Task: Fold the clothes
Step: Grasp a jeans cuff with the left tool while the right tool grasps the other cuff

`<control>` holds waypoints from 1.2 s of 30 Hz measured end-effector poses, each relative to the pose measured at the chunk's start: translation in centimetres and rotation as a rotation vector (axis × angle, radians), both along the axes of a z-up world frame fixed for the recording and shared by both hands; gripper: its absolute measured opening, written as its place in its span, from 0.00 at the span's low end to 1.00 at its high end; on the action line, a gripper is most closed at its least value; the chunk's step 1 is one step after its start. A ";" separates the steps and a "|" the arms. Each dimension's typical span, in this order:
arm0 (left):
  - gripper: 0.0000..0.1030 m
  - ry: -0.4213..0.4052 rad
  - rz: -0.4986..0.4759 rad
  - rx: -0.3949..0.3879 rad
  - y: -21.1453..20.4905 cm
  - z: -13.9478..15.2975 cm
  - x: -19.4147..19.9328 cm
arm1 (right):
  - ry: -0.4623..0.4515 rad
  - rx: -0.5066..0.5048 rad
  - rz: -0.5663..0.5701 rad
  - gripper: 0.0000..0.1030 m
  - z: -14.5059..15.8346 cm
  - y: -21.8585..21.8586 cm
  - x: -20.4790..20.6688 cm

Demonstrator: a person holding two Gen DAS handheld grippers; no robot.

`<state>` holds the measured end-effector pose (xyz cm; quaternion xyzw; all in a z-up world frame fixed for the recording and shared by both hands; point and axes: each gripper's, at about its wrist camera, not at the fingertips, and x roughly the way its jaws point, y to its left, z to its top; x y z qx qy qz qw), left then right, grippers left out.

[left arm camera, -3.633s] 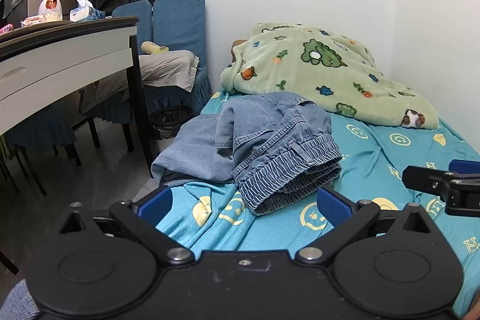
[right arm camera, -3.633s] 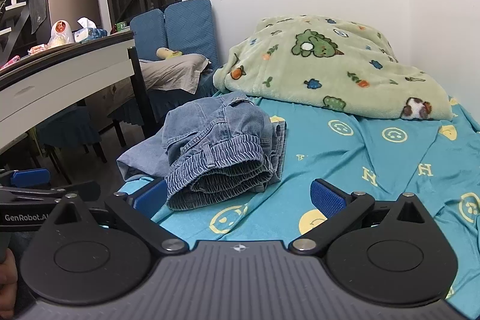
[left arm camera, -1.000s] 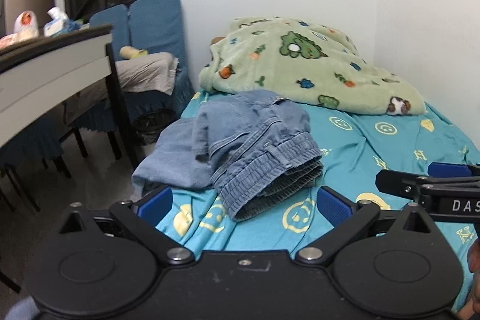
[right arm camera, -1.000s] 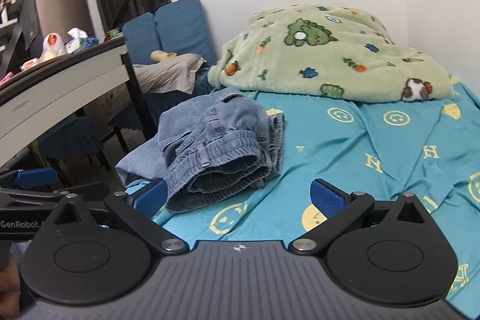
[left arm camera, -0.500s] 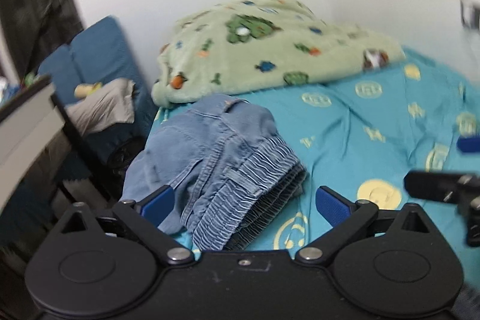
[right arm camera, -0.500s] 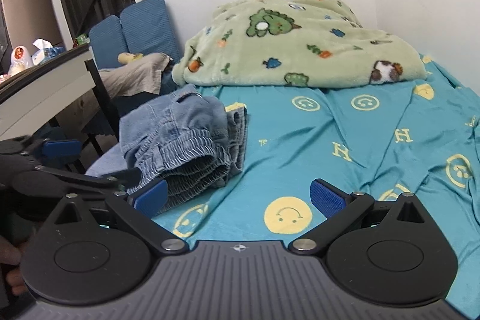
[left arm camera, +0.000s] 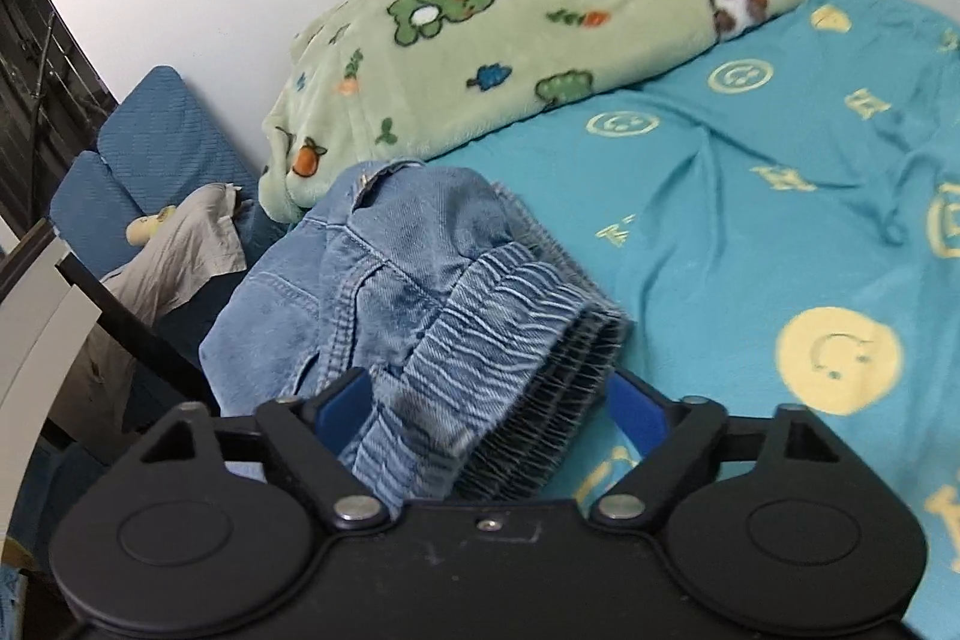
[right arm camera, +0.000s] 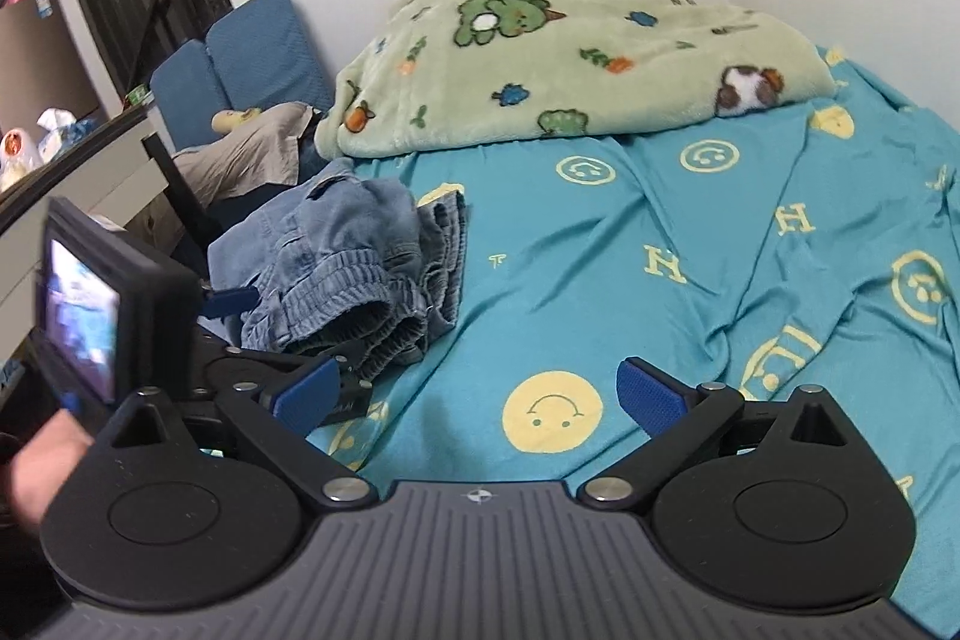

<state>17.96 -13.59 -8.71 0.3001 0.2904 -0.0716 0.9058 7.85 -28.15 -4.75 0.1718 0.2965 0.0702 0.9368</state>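
Left gripper (left arm camera: pixel 489 409) reached jeans (left arm camera: pixel 420 292) (jaws closing around waistband) | right gripper (right arm camera: pixel 474 394) wide

Bedroom, home: bed with smiley-print teal sheet (right arm camera: pixel 600 292), green fleece blanket (right arm camera: pixel 570 58) at 12 o'clock, possibly desk (right arm camera: pixel 78 166) at 9 o'clock

A crumpled pair of light-blue denim shorts (left arm camera: pixel 420 292) with a ribbed elastic waistband is heaped near the green fleece blanket (left arm camera: pixel 516 34), at its foot.
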 end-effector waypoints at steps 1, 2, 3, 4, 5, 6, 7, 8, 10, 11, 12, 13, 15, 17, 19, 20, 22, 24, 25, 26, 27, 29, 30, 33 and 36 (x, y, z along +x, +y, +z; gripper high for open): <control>0.76 -0.001 0.013 0.005 0.0 -0.3 0.5 | 0.003 0.008 -0.004 0.97 -0.1 -0.2 0.1; 0.71 0.000 0.027 0.006 0.0 -0.5 1.0 | 0.006 0.016 -0.008 0.97 -0.3 -0.5 0.3; 0.69 -0.007 0.040 -0.002 0.1 -0.7 1.3 | 0.010 0.024 -0.011 0.97 -0.4 -0.7 0.4; 0.66 -0.015 0.053 -0.010 0.2 -0.9 1.6 | 0.014 0.030 -0.010 0.96 -0.5 -0.7 0.5; 0.65 -0.023 0.065 -0.019 0.3 -1.1 1.9 | 0.019 0.036 -0.009 0.96 -0.6 -0.8 0.6; 0.62 -0.034 0.072 -0.019 0.3 -1.4 2.2 | 0.022 0.041 -0.009 0.96 -0.7 -0.9 0.7; 0.56 -0.051 0.081 -0.013 0.3 -1.6 2.3 | 0.019 0.043 -0.011 0.94 -0.7 -0.9 0.7; 0.55 -0.066 0.088 -0.017 0.4 -1.6 2.4 | 0.012 0.041 -0.022 0.94 -0.7 -1.1 0.7; 0.45 -0.082 0.101 -0.057 0.8 -1.1 2.5 | 0.002 0.030 -0.040 0.94 -0.7 -1.3 0.7; 0.31 -0.092 0.114 -0.076 1.1 -0.7 2.5 | 0.002 0.032 -0.044 0.93 -0.8 -1.4 0.7; 0.26 -0.097 0.131 -0.106 1.5 0.0 2.3 | 0.002 0.036 -0.046 0.92 -0.9 -1.4 0.8; 0.17 -0.097 0.147 -0.142 2.0 0.7 2.3 | 0.002 0.047 -0.040 0.90 -1.0 -1.5 0.9; 0.10 -0.117 0.183 -0.222 3.4 2.6 1.8 | -0.011 0.061 -0.023 0.89 -1.0 -1.3 1.1; 0.09 -0.153 0.210 -0.290 4.8 4.7 1.0 | -0.028 0.063 -0.003 0.87 -0.9 -0.9 1.3; 0.09 -0.197 0.233 -0.355 6.4 7.0 -0.1 | -0.042 0.065 0.020 0.86 -1.0 -0.3 1.5; 0.09 -0.206 0.248 -0.395 7.3 8.0 -0.6 | -0.042 0.065 0.032 0.86 -1.1 -0.1 1.7; 0.09 -0.204 0.283 -0.476 9.1 9.3 -1.5 | -0.038 0.051 0.067 0.82 -1.4 0.9 2.1; 0.09 -0.201 0.314 -0.546 10.8 10.3 -2.3 | -0.040 0.013 0.105 0.73 -1.6 2.1 2.5; 0.09 -0.203 0.329 -0.572 11.6 10.4 -2.6 | -0.044 -0.024 0.127 0.69 -1.8 3.0 2.7; 0.09 -0.206 0.344 -0.598 12.4 10.6 -2.9 | -0.049 -0.061 0.151 0.66 -1.9 3.8 2.9; 0.09 -0.208 0.358 -0.619 13.1 10.5 -3.1 | -0.053 -0.098 0.175 0.64 -2.1 4.7 3.2; 0.09 -0.206 0.381 -0.654 14.3 10.1 -3.2 | -0.054 -0.153 0.204 0.57 -2.6 5.8 3.9; 0.09 -0.205 0.392 -0.670 14.9 9.9 -3.2 | -0.054 -0.174 0.209 0.56 -2.8 6.1 4.3; 0.09 -0.171 0.429 -0.726 16.5 9.1 -3.0 | -0.058 -0.208 0.211 0.51 -3.7 6.6 6.0; 0.09 -0.149 0.481 -0.806 18.4 8.7 -2.9 | -0.065 -0.234 0.210 0.51 -4.7 6.9 7.7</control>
